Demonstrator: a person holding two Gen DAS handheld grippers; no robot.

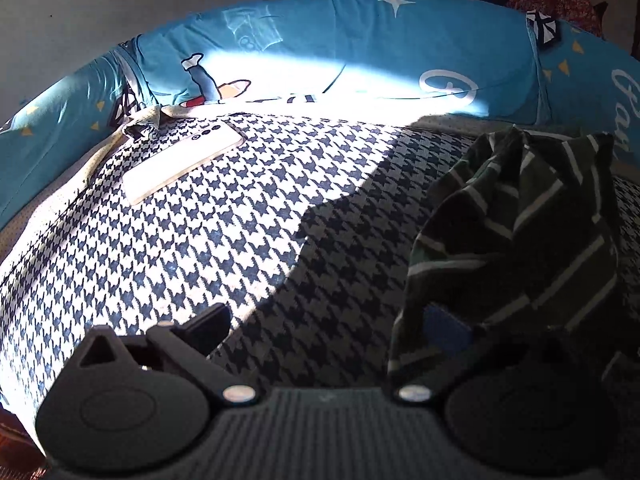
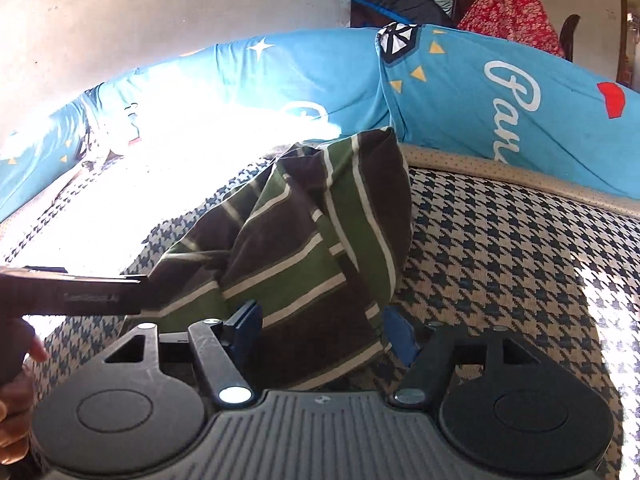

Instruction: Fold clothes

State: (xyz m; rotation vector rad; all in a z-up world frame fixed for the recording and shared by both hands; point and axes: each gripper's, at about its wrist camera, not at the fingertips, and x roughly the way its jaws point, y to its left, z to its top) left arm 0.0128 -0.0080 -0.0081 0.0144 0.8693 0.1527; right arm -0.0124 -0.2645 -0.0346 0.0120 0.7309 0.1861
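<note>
A dark striped garment (image 2: 316, 240), brown and green with white lines, sits bunched in a raised heap on the houndstooth bed cover (image 2: 500, 264). My right gripper (image 2: 322, 328) is open at about half width. Its blue pads (image 2: 250, 320) stand on either side of the garment's lower end, with cloth filling the gap. My left gripper (image 1: 328, 326) is open wide. Its left finger hangs over bare cover and its right finger is under the garment (image 1: 520, 232). In the right wrist view the left gripper (image 2: 80, 292) shows as a dark bar touching the garment's left edge.
A white phone (image 1: 184, 164) lies on the cover at the far left, in bright sun. A long blue printed bolster (image 1: 360, 48) runs along the back edge. Red and dark fabrics (image 2: 512, 8) are piled behind it. A hand (image 2: 16, 400) shows at the lower left.
</note>
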